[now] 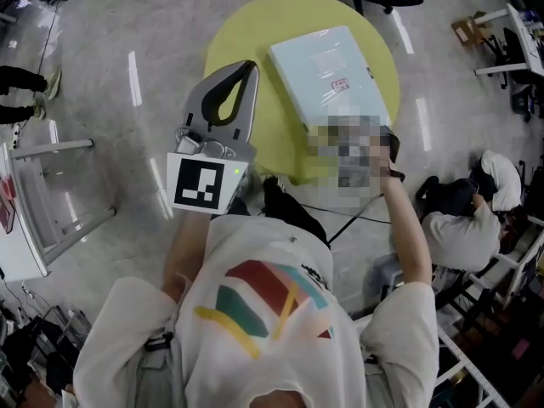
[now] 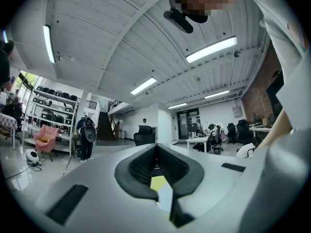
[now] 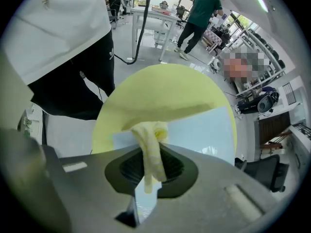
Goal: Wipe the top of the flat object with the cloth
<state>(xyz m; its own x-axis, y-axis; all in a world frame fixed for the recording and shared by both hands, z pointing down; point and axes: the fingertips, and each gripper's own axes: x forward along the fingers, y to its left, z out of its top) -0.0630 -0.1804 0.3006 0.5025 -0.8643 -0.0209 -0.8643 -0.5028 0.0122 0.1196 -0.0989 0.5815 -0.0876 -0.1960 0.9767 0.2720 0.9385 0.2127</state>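
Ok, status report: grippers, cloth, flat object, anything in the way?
Left gripper shut, empty, clear of the flat object. Right gripper shut on cloth, over the object's near end. Nothing seen blocking its top.

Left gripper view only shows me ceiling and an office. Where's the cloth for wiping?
Observer: The yellow cloth is pinched in the right gripper's jaws.
Operator: What gets wiped?
Observer: A pale blue flat object lying on a round yellow table.
Operator: And where's my gripper?
Observer: The left gripper is up over the table's left edge, left of the flat object, jaws together, empty.
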